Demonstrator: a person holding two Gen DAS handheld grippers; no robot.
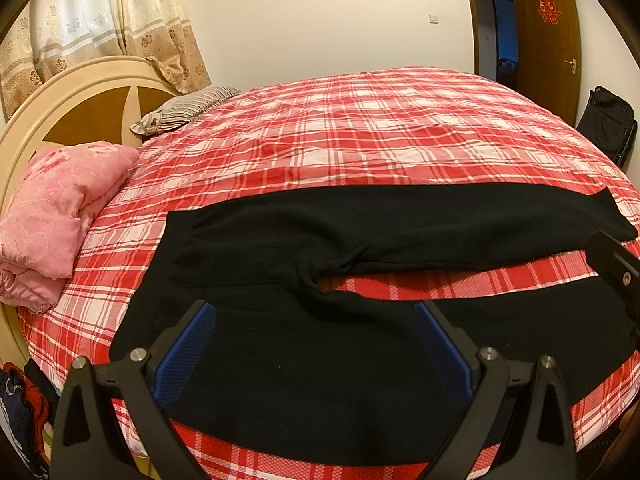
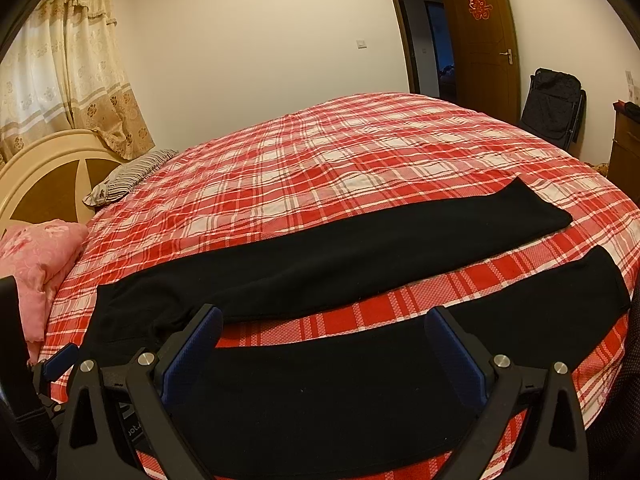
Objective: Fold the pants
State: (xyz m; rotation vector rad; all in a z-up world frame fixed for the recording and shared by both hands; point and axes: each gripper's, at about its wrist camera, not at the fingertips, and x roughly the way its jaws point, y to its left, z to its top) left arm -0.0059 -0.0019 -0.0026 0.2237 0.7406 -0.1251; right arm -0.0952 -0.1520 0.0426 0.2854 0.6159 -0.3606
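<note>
two legs of the black pants (image 1: pixel 304 344) are lying spread apart on the bed (image 1: pixel 360 132), so nothing's folded yet as far as i can judge.

left wrist view first: the left gripper (image 1: pixel 316 316) hangs over the seat and waist area with its blue pads wide apart, nothing between them. the waistband edge sits around 10 o'clock from the fingers, and the crotch bunches into a twist at about 12 o'clock. that twist is what worries me. if one leg gets flipped over the other without smoothing it, i'd guess the wrinkle gets locked into the fold. the right gripper's black body pokes in at 3 o'clock. a pink quilt (image 1: pixel 60 220) is piled at 9 o'clock, a striped pillow (image 1: pixel 184 110) by the round headboard (image 1: pixel 68 104) at 10-11, curtains (image 1: pixel 104 20) above.

right wrist view: the right gripper (image 2: pixel 324 320) is also spread open and empty, over the near leg. the far leg runs toward 1-2 o'clock, its cuff well apart from the near cuff at 3 o'clock. black on black, so it's easy to pinch only the top layer, or grab the plaid sheet along with it, and the leg would drag crooked. the near leg also lies close to the mattress edge, so it could slide off. a wooden door (image 2: pixel 480 40) stands open at 1 o'clock, with a dark folding chair (image 2: pixel 554 104) beside it.
</note>
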